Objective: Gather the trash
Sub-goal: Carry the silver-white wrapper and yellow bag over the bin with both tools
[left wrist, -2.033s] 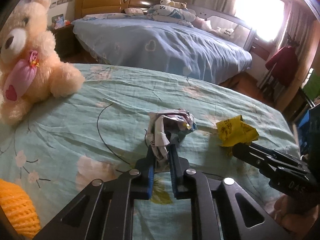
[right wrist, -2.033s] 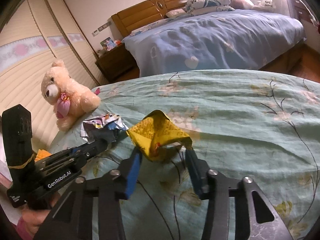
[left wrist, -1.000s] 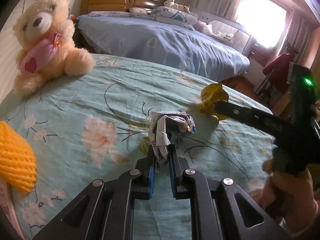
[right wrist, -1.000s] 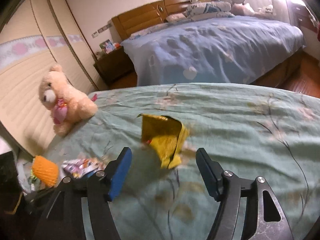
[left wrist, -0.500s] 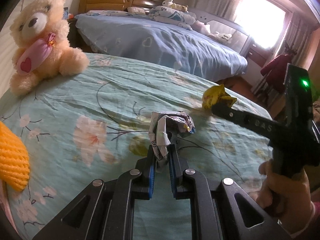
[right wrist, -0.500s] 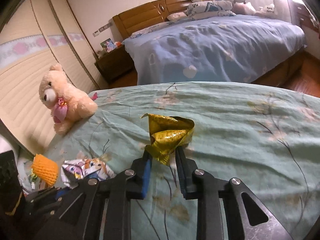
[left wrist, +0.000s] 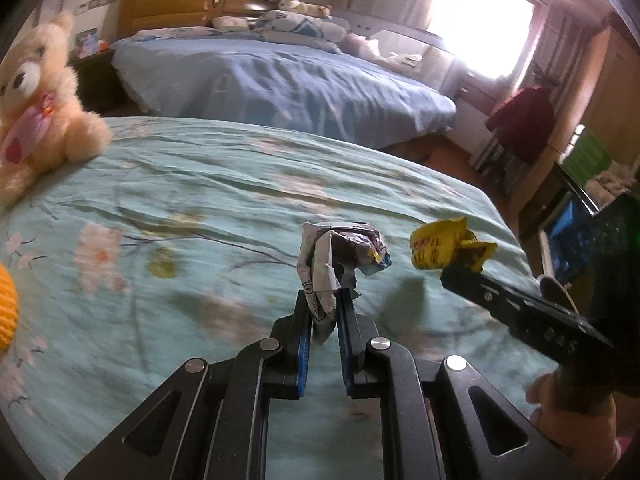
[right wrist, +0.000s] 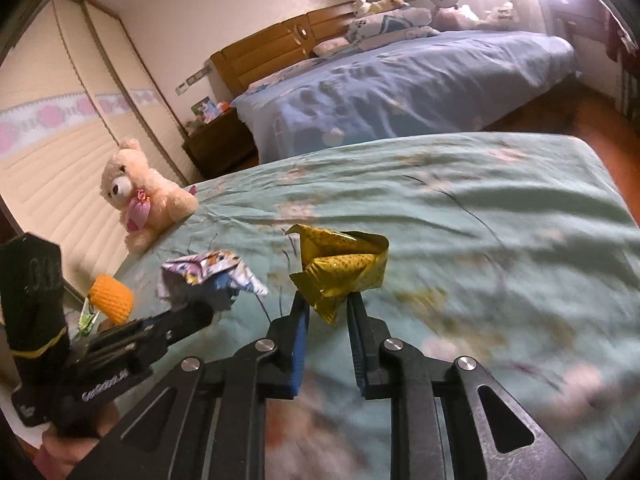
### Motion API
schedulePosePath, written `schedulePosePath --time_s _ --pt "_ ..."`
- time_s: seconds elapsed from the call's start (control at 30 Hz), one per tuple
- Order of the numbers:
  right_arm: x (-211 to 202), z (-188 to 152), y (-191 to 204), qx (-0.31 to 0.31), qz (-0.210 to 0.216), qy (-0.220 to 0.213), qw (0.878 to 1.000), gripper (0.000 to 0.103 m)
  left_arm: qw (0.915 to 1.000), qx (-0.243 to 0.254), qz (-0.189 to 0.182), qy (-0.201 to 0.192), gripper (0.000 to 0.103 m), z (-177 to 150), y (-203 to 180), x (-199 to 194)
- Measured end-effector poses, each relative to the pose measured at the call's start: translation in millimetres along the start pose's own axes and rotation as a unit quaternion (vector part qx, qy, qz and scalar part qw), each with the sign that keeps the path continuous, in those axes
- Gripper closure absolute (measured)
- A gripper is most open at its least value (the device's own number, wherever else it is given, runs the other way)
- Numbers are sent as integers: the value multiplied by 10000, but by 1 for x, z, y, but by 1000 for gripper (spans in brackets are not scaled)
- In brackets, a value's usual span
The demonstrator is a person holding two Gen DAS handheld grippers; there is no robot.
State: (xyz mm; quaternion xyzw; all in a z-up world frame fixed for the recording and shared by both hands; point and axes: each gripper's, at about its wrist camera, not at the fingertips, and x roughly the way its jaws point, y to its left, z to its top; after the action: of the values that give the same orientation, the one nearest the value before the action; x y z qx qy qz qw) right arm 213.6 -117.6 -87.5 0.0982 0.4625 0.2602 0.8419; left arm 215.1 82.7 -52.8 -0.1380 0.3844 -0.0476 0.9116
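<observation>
My left gripper [left wrist: 324, 300] is shut on a crumpled white and purple wrapper [left wrist: 340, 252] and holds it above the teal bedspread [left wrist: 180, 208]. My right gripper [right wrist: 326, 300] is shut on a crumpled yellow wrapper [right wrist: 340, 264], also lifted off the bed. In the left wrist view the right gripper [left wrist: 460, 268] holds the yellow wrapper [left wrist: 444, 248] just right of my white wrapper. In the right wrist view the left gripper [right wrist: 200, 308] with the white wrapper [right wrist: 208, 272] is to the left.
A cream teddy bear [left wrist: 36, 100] [right wrist: 140, 196] sits at the bed's left edge. An orange knitted thing [right wrist: 112, 296] lies at the near left. A blue bed [left wrist: 280, 80] stands beyond, with a nightstand [right wrist: 216, 140]. A red garment [left wrist: 524, 120] hangs at right.
My right gripper closed on the yellow wrapper and lifted it off the bed. Both grippers have drawn back and swung right, each with its wrapper held.
</observation>
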Motion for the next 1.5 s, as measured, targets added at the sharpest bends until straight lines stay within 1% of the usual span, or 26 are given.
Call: schedulePosePath --time_s 0.23,0.43,0.63,0.83,0.93,1.07,1.1,1.17,1.23,1.3,1.37,1.5 --pt "-45 -27 -22 188 -121 -158 9996 84 9994 274 -195 97 92 -9 -35 1" --pt "-80 -48 -40 308 -311 -319 9985 84 9976 554 -364 185 92 -17 -67 3" --pt "-98 -64 -55 432 -414 -352 9976 84 9958 751 -466 241 92 -20 -90 5" --pt "-116 -73 -71 575 -530 -476 9958 84 9943 892 -512 268 92 -22 -107 6" --pt "-120 -77 -75 593 -577 -442 9956 84 9936 954 -539 283 92 -24 -115 9" --pt "-121 -81 -77 559 -636 -356 9958 77 9930 984 -572 313 92 -27 -119 10" --pt "-121 -81 -77 547 -647 -358 9958 73 9930 982 -570 322 92 -28 -120 10" --pt "-122 -81 -76 531 -672 -371 9956 47 9930 979 -570 348 92 -29 -120 11" --pt "-123 -79 -75 502 -705 -439 9953 36 9931 974 -559 349 92 -30 -121 10" --pt "-122 -76 -73 447 -805 -465 9947 36 9932 957 -559 354 92 -31 -120 10" --pt "-118 -73 -72 438 -812 -436 9948 36 9934 942 -556 355 92 -31 -119 10" --pt "-107 -72 -72 370 -904 -249 9949 38 9938 898 -559 351 92 -31 -116 9"
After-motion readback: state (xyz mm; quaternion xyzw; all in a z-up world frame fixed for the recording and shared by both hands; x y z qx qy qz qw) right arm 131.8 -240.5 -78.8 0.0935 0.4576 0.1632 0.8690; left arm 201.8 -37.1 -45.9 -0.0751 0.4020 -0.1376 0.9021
